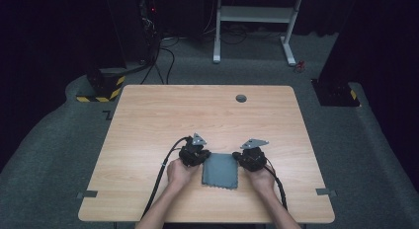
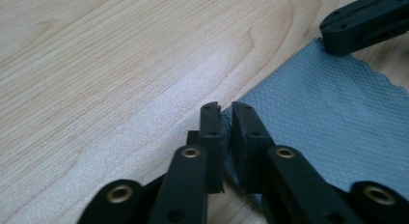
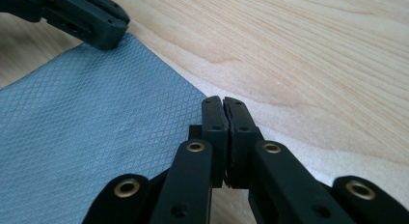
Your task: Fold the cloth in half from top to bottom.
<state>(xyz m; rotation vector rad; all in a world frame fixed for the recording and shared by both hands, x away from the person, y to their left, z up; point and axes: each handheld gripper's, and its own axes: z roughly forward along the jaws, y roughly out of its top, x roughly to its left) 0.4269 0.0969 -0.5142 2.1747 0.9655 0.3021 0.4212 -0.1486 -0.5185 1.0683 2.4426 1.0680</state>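
A grey-blue cloth (image 1: 221, 171) with a diamond weave lies flat on the wooden table (image 1: 197, 110) near its front edge. My left gripper (image 1: 201, 157) sits at the cloth's far left corner. In the left gripper view its jaws (image 2: 225, 113) stand closed, with the edge of the cloth (image 2: 328, 113) pinched between them. My right gripper (image 1: 240, 157) sits at the far right corner, and in the right gripper view its jaws (image 3: 223, 105) are pressed together on the corner of the cloth (image 3: 96, 127). Each gripper view shows the other gripper's tips at the opposite corner (image 2: 366, 21) (image 3: 87, 21).
A round grey grommet (image 1: 241, 98) sits in the tabletop near the far edge. Two tape marks (image 1: 87, 194) (image 1: 326, 192) lie by the front corners. Beyond the table stand a white desk frame (image 1: 254, 17) and a yellow-black striped base (image 1: 101, 88) with cables.
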